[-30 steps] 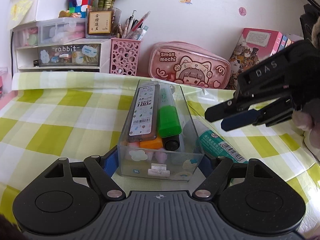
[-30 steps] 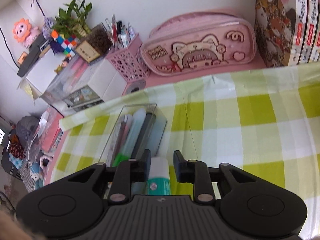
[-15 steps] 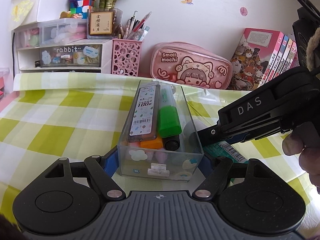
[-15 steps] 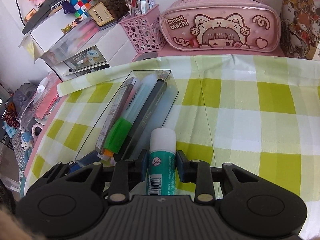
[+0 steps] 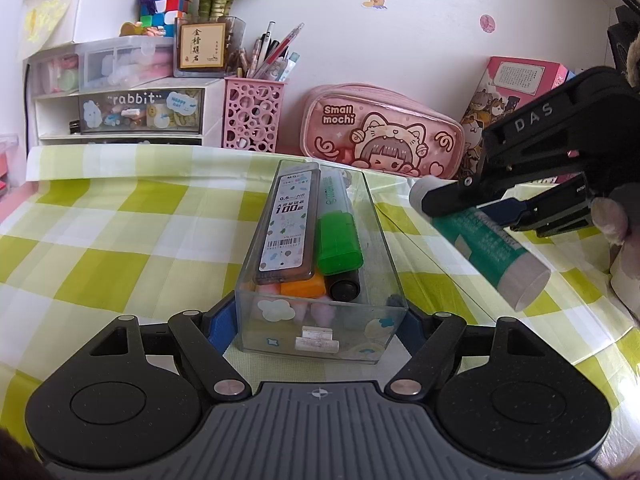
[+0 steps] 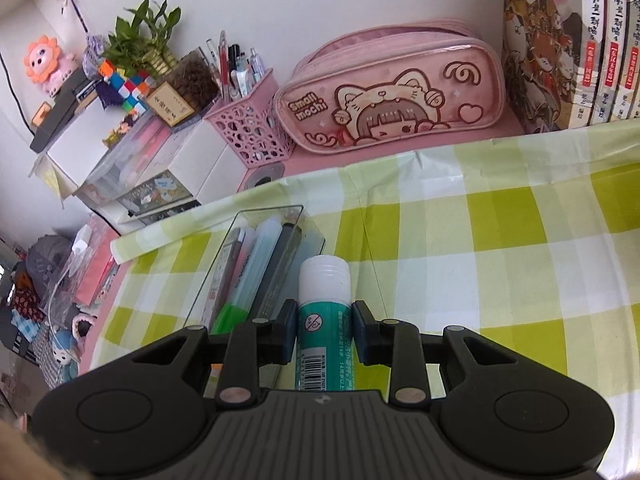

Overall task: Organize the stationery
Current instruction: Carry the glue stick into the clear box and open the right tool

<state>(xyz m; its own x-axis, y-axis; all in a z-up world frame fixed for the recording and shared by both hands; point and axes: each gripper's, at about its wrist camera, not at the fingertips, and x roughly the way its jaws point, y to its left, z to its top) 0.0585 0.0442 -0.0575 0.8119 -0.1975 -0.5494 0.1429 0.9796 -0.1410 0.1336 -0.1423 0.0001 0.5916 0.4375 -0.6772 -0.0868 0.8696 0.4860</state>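
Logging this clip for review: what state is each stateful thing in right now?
Clear organizer box: open-topped, partly filled, clamped by left gripper.
Glue stick: capped, lifted off the cloth, gripped by right gripper.
Green highlighter: capped, lying in the box.
Lead refill case: closed, lying in the box.
Pink pencil case: top looks unzipped.

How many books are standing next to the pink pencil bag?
3 spines show in the right wrist view, upright side by side right of the pink pencil bag: first, second, third. More may be hidden beyond the picture's edge.
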